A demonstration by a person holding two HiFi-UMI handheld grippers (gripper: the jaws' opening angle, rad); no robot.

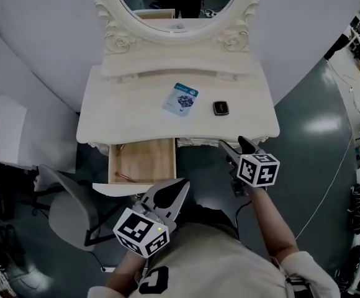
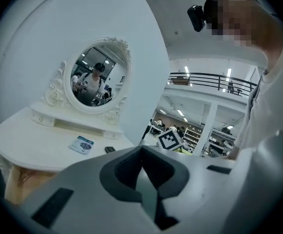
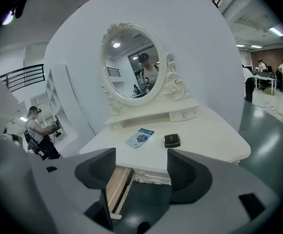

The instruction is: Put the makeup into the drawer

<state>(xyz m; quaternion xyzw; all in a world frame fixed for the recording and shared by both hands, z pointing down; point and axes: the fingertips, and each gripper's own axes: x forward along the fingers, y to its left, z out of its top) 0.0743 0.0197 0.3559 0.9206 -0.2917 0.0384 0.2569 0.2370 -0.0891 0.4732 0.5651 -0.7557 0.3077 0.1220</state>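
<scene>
Off the vanity [image 1: 130,113] edge, right hand-held gripper [image 1: 234,144] spread, empty, left hand-held gripper [image 1: 181,186] closed

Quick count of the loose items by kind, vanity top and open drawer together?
Blue-and-white packet: 1
Black compact: 1
Slim stick in the drawer: 1
Total: 3
</scene>
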